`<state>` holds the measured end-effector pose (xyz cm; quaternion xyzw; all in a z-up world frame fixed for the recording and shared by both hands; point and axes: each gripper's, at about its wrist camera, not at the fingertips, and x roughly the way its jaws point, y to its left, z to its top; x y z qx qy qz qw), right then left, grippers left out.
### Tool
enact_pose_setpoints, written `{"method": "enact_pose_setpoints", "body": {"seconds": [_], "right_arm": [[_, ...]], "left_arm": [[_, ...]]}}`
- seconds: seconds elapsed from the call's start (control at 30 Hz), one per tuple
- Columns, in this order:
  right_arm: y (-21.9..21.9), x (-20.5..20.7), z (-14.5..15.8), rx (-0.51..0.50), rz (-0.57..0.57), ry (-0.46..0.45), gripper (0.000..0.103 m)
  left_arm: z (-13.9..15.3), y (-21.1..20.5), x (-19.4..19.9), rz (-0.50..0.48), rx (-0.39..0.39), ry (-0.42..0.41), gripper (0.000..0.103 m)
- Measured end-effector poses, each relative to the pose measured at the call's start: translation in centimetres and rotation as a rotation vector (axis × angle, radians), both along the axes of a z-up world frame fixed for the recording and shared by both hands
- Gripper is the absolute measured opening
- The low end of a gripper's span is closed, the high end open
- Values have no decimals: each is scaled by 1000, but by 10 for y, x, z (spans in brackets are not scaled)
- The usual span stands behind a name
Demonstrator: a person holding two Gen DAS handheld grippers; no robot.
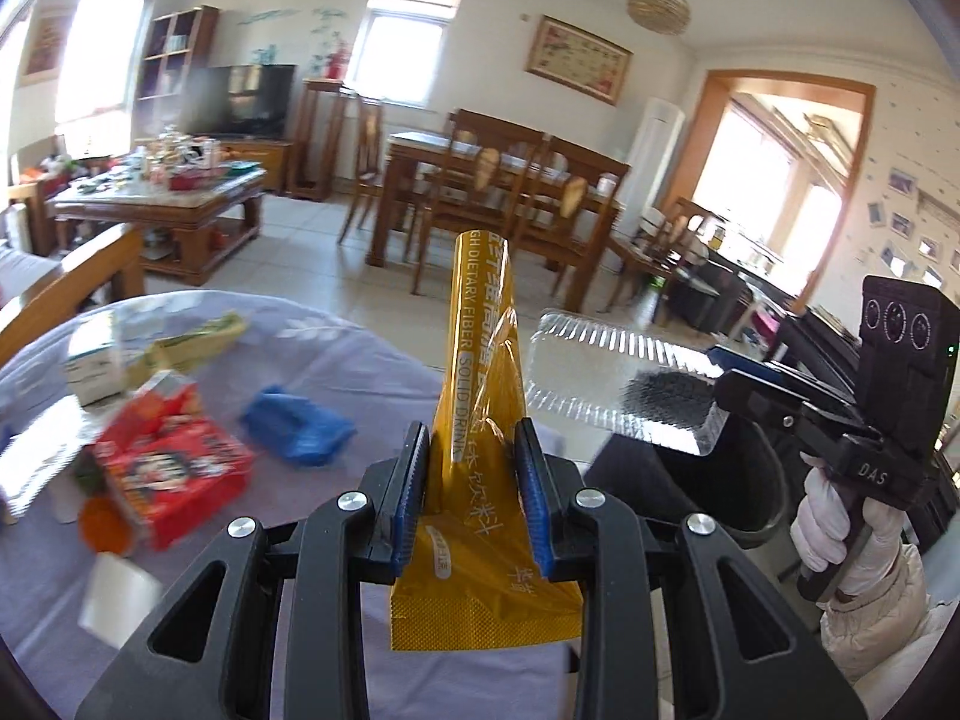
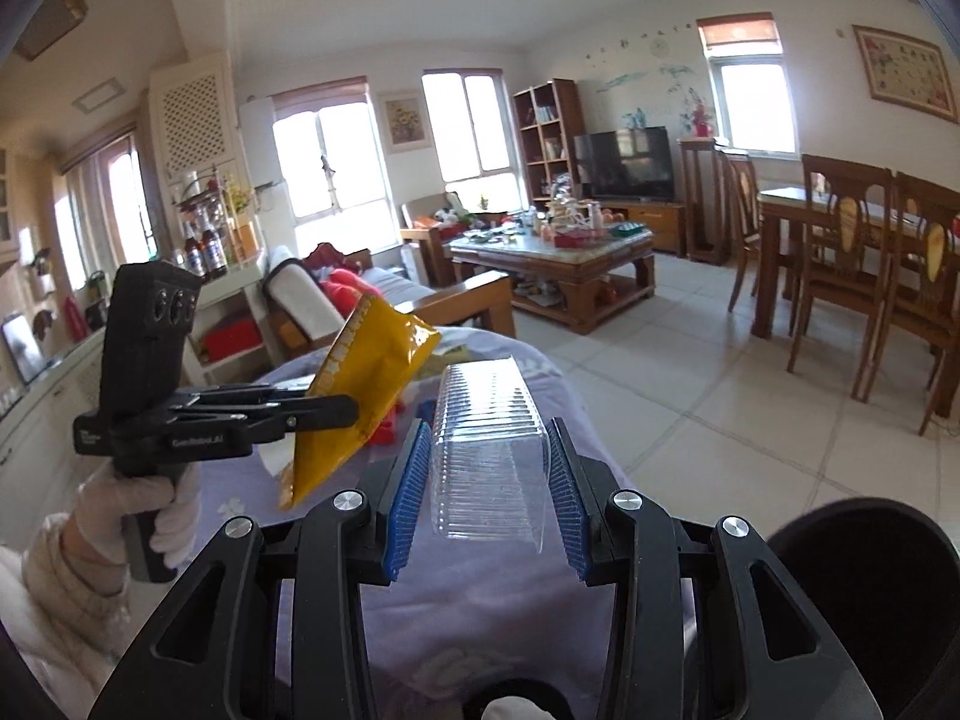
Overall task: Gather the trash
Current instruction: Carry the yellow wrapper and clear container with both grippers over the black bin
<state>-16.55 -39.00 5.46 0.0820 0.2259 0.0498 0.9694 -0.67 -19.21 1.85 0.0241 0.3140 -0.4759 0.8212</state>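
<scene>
Yellow wrapper (image 1: 480, 396), lettering left-view only

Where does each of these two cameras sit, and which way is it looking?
Left wrist view: rides the left gripper, looking along its fingers at the yellow foil drink pouch they clamp; right gloved hand shows.
Right wrist view: rides the right gripper, looking at the clear ribbed plastic tray it clamps; left gloved hand shows.
Shared: pouch, tray, lilac tablecloth, black bin.
</scene>
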Motion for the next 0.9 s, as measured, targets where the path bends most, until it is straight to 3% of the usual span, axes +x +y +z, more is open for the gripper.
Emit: {"method": "enact_pose_setpoints", "body": {"seconds": [0.33, 0.53, 0.9], "right_arm": [[-96, -96, -37, 44, -259, 108, 39], [-138, -139, -76, 76, -378, 206, 39], [-144, -144, -111, 92, -421, 330, 40]], "left_arm": [[-22, -115, -50, -256, -4, 66, 30], [-40, -166, -78, -383, 18, 133, 30], [-78, -219, -104, -460, 146, 175, 30]]}}
